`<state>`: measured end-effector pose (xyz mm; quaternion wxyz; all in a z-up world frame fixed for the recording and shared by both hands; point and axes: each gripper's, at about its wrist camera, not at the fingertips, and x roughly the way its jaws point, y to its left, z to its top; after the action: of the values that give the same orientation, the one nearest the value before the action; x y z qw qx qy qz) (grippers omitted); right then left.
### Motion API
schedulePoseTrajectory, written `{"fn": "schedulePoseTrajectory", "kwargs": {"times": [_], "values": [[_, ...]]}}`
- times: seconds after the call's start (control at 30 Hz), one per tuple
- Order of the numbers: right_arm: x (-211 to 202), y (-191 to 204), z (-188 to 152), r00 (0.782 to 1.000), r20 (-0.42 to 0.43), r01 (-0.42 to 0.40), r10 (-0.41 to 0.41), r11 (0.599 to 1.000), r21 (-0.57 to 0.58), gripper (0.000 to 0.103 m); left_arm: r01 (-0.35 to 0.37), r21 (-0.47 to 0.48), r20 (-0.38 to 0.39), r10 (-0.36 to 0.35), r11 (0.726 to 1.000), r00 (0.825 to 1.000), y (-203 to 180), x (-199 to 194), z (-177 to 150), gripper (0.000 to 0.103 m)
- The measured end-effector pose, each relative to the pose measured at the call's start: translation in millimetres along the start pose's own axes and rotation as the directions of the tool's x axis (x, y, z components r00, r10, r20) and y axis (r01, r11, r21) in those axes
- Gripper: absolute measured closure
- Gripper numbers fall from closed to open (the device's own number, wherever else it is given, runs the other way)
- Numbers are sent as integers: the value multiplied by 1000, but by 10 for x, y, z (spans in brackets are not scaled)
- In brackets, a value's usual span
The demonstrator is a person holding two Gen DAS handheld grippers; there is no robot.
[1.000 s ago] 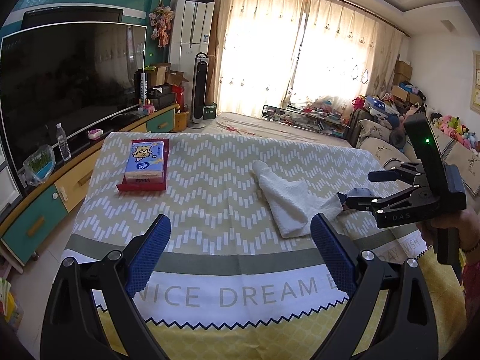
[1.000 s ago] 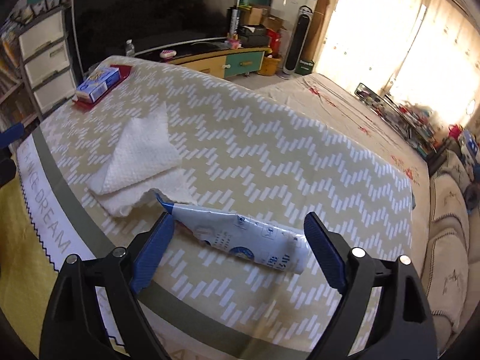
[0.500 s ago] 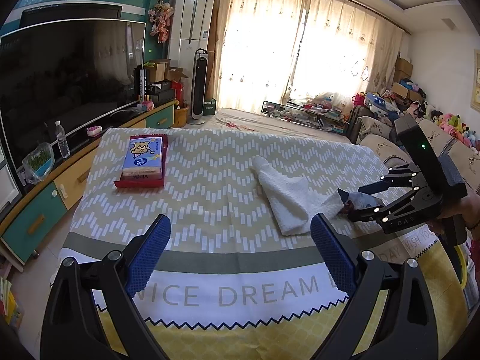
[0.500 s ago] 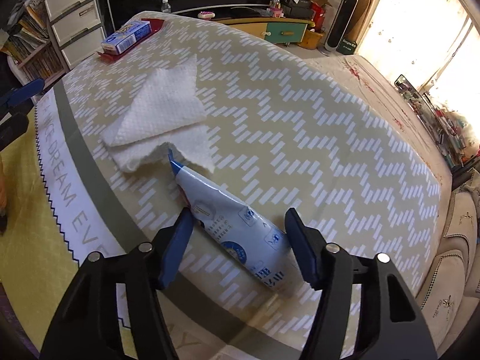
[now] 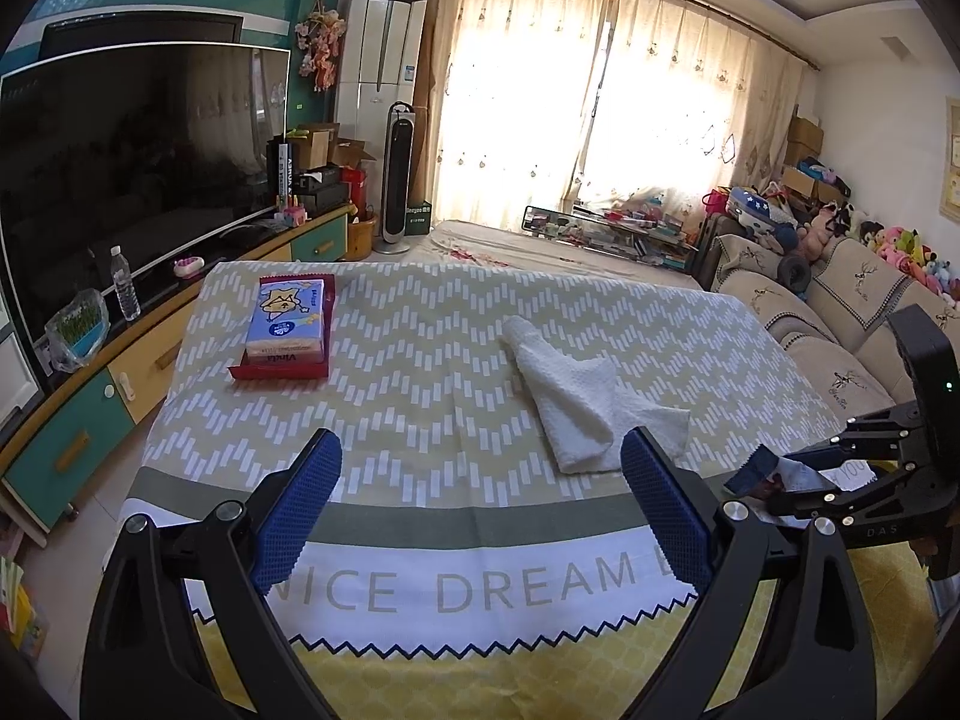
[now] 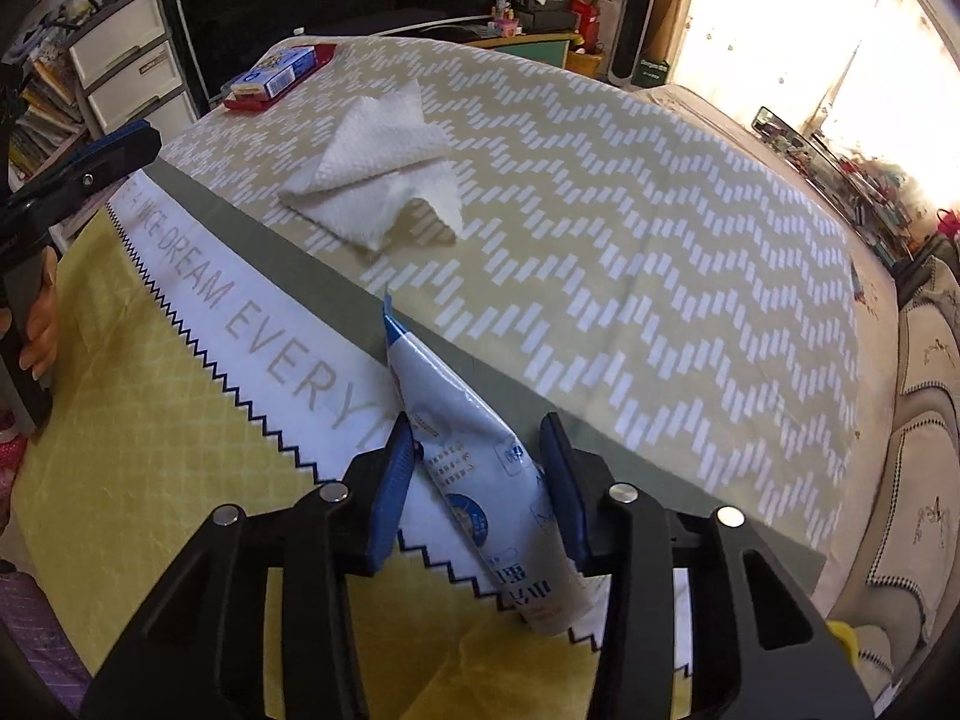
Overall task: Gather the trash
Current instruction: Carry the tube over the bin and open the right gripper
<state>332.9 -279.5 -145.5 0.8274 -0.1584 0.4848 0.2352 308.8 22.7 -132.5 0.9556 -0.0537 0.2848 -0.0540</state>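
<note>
My right gripper (image 6: 480, 468) is shut on a white and blue plastic wrapper (image 6: 462, 438) and holds it over the front edge of the table; the wrapper (image 5: 774, 474) and the right gripper (image 5: 780, 483) also show at the right in the left wrist view. A crumpled white paper towel (image 5: 576, 402) lies on the chevron tablecloth (image 5: 420, 372); it also shows in the right wrist view (image 6: 378, 174). My left gripper (image 5: 480, 504) is open and empty, above the front edge, left of the towel.
A blue tissue pack (image 5: 288, 318) on a red tray (image 5: 282, 369) sits at the table's far left. A TV cabinet (image 5: 120, 372) with a bottle (image 5: 124, 282) runs along the left. A sofa (image 5: 840, 330) stands at the right.
My right gripper closed on the wrapper, lifted it off the cloth and pulled it back toward the front edge. The left gripper stayed where it was.
</note>
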Motion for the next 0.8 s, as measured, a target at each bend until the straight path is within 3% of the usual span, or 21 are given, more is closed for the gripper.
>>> {"fn": "schedulePoseTrajectory", "kwargs": {"times": [0.07, 0.1, 0.23, 0.43, 0.63, 0.8], "values": [[-105, -69, -103, 999, 31, -8, 6, 998, 66, 89, -1, 2, 3, 1, 1000, 1000, -3, -7, -4, 10], [-165, -114, -152, 999, 50, -13, 8, 995, 102, 93, -1, 4, 3, 1, 1000, 1000, -6, -6, -5, 10], [-405, -244, -309, 992, 125, -49, 24, 977, 206, 93, -1, 6, 3, 1, 1000, 1000, -14, -14, -10, 10], [-880, -256, -499, 972, 234, -82, 21, 964, 252, 93, 3, 8, 9, -3, 1000, 1000, -7, -32, -14, 10], [-1332, -576, -877, 951, 277, 25, -140, 923, 383, 93, 3, 9, 10, -3, 1000, 1000, -9, -36, -15, 10], [-1505, -1152, -1434, 924, 193, 168, -330, 804, 570, 92, 2, 9, 8, -2, 1000, 1000, -9, -37, -17, 10]]}}
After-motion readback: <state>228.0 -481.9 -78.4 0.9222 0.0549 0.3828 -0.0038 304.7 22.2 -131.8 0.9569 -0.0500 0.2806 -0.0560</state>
